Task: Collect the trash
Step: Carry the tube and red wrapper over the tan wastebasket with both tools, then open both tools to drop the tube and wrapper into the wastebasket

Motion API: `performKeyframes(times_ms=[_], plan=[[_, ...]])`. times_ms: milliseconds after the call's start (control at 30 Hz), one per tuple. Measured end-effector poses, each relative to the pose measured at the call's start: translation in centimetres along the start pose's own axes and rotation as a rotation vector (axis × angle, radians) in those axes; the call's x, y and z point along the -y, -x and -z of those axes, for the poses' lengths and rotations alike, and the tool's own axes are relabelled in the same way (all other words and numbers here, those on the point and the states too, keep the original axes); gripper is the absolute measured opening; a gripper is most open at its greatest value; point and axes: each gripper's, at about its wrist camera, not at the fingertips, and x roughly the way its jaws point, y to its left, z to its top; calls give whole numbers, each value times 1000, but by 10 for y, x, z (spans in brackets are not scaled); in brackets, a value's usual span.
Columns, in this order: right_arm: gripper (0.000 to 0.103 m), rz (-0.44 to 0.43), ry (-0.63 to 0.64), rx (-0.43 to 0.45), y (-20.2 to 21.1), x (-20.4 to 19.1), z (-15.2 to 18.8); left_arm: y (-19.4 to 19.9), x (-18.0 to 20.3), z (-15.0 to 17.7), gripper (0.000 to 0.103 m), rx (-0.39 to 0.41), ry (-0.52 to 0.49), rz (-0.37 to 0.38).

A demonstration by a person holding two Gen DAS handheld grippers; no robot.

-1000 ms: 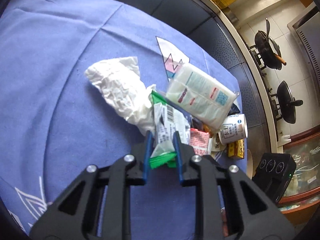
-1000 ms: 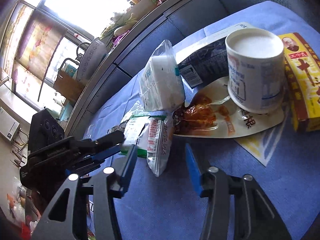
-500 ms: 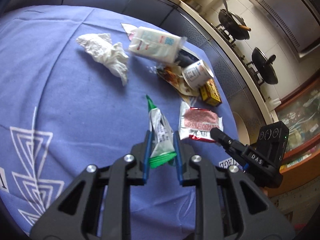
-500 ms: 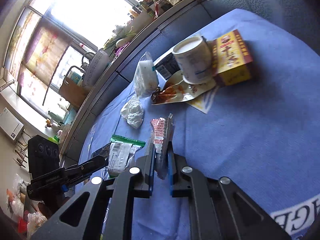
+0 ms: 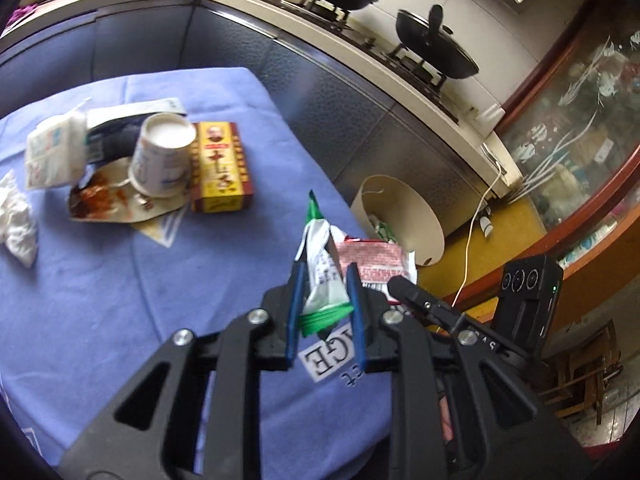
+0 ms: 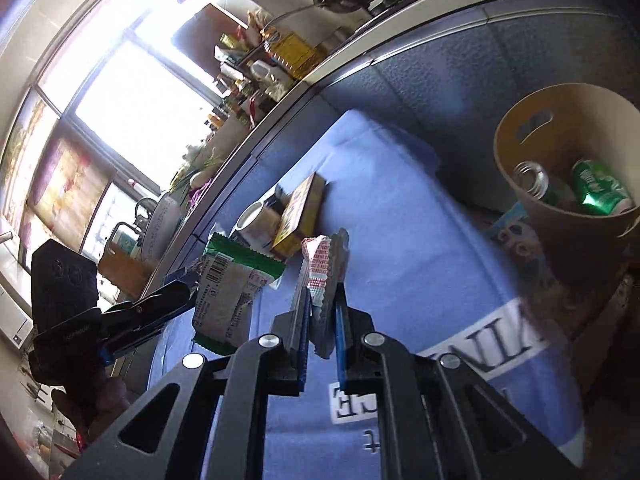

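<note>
My left gripper [image 5: 325,280] is shut on a green and white wrapper [image 5: 320,264] and holds it above the blue tablecloth [image 5: 100,280]. My right gripper [image 6: 322,300] is shut on a red and white wrapper [image 6: 320,268], also raised; that wrapper shows in the left wrist view [image 5: 372,260] too. The green and white wrapper shows in the right wrist view [image 6: 228,288]. A round beige trash bin [image 6: 560,208] stands beyond the table edge with cans inside; it shows in the left wrist view [image 5: 404,216].
On the cloth lie a white cup [image 5: 162,160], a yellow and red box [image 5: 220,168], a brown sauce packet [image 5: 104,200], a tissue pack [image 5: 56,152] and crumpled tissue [image 5: 16,220]. A kitchen counter with pans [image 5: 436,48] runs behind.
Both grippers have lifted their wrappers off the pile and swung toward the table edge, where the trash bin has come into view. The right gripper shut on the red and white wrapper.
</note>
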Motion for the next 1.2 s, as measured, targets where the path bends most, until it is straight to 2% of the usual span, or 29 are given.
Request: performKeyframes(times_ms=[167,433,733,1033,1100,1133,1167,1200], plan=[[11,56,-41,95,35,39,-21,-39,46,-22,20,-29,-74,26],[11,215,-78,226,73,108,-54,-113,109,-58,20,-71,-184,19],[11,353,-41,221,65,151,-60,-195,146,-72,20,-150,-226,14],[12,398,-18,162,45,161,-61,-246,151,-57,20,-228,-262,-46],[15,419,-10,153,40,161,-60,-254,150,-54,22,-243,-262,-73],[20,434,-2,154,38,159,-61,-258,149,-52,29,-260,-264,-83],[32,451,9,156,36,158,-60,-262,148,-49,34,-275,-267,-90],[40,464,15,169,36,156,-60,-263,147,-47,44,-276,-273,-103]])
